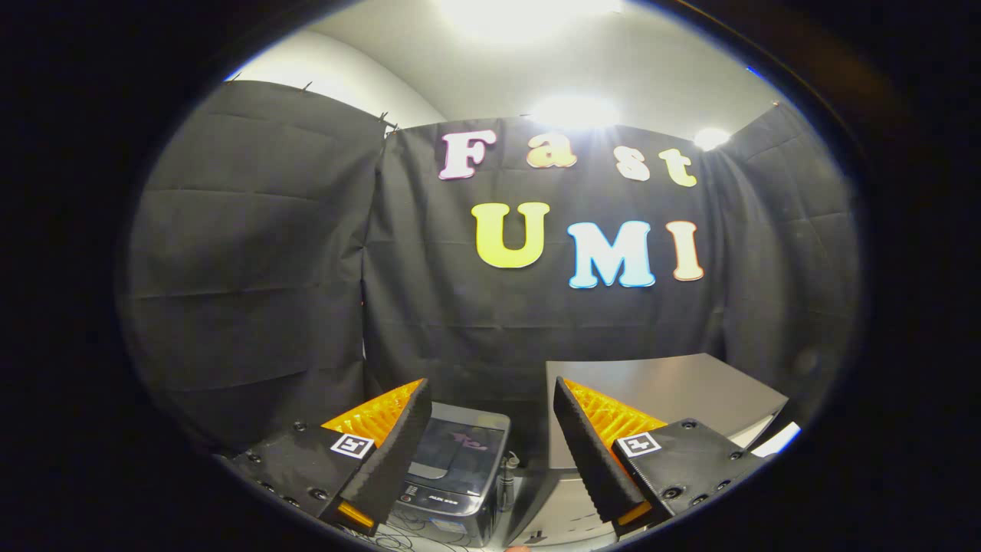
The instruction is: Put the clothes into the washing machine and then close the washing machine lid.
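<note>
I held the gripper (487, 452) high, fingers apart and empty, overlooking the washing machine (454, 475), its lid down, beside the table (674, 391).

The gripper (490, 429) carries 2 wedge-shaped fingers (395, 452), set wide apart with nothing between them. Each finger's inner face is a strip of finely textured foam-like padding, and its outer side is ribbed in close parallel ridges. Behind each finger sits a flat mounting plate (690, 460) with a pebbled surface, fastened by small round screws along its edges. Each plate bears 1 square white tag (352, 445) printed with a dark blocky pattern — 1 tag per finger.
</note>
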`<state>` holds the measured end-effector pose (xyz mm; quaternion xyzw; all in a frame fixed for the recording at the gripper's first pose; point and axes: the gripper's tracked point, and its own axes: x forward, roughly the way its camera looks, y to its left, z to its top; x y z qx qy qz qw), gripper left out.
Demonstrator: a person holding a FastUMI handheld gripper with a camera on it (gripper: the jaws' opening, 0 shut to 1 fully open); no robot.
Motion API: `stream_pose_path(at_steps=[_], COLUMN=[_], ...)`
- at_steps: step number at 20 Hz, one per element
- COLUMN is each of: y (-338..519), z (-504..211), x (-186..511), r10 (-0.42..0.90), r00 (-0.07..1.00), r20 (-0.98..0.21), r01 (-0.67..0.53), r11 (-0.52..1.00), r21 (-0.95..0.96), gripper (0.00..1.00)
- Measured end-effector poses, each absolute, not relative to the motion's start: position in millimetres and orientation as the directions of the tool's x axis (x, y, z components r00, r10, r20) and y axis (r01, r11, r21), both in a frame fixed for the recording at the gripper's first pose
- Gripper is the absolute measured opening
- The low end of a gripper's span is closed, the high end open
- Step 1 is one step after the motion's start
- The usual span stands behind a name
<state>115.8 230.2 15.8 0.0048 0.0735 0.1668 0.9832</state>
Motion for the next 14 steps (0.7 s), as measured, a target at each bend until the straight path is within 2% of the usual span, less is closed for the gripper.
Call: stream_pose_path(at_steps=[14], y=[84], z=[24], x=[102], r10=[0.177], r00=[0.976], r20=[-0.126], r01=[-0.175], r11=[0.984], r21=[0.03], gripper=[0.99])
